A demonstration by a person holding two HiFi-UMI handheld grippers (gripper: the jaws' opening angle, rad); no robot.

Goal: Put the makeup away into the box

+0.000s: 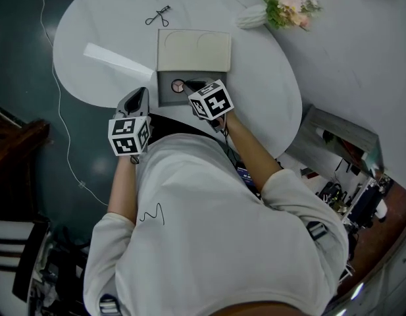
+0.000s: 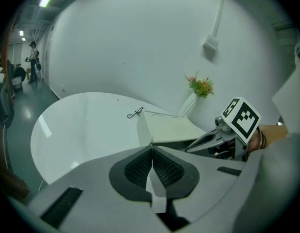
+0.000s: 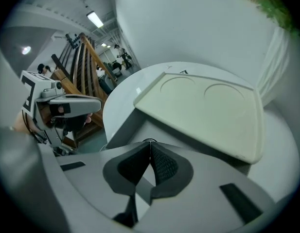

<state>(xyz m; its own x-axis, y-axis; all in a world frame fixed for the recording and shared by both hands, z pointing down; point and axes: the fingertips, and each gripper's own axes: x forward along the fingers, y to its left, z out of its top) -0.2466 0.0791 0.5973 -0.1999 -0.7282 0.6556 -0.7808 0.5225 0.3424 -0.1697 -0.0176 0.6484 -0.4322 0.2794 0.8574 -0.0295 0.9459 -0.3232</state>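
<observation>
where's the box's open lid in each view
Head view: box lid upper centre, pale and lying flat on the white table.
Left gripper view: just right of centre.
Right gripper view: fills the middle and right.
Shared landmark: the flowers, beyond the lid.

White round table [image 1: 268,78] on dark teal floor [image 1: 18,51], plain white wall [image 2: 140,42] behind. Pink flowers [image 1: 285,5] in a white vase at the table edge. Ceiling strip lights [image 3: 95,18]; possibly wooden racks [image 3: 89,52] farther back.
</observation>
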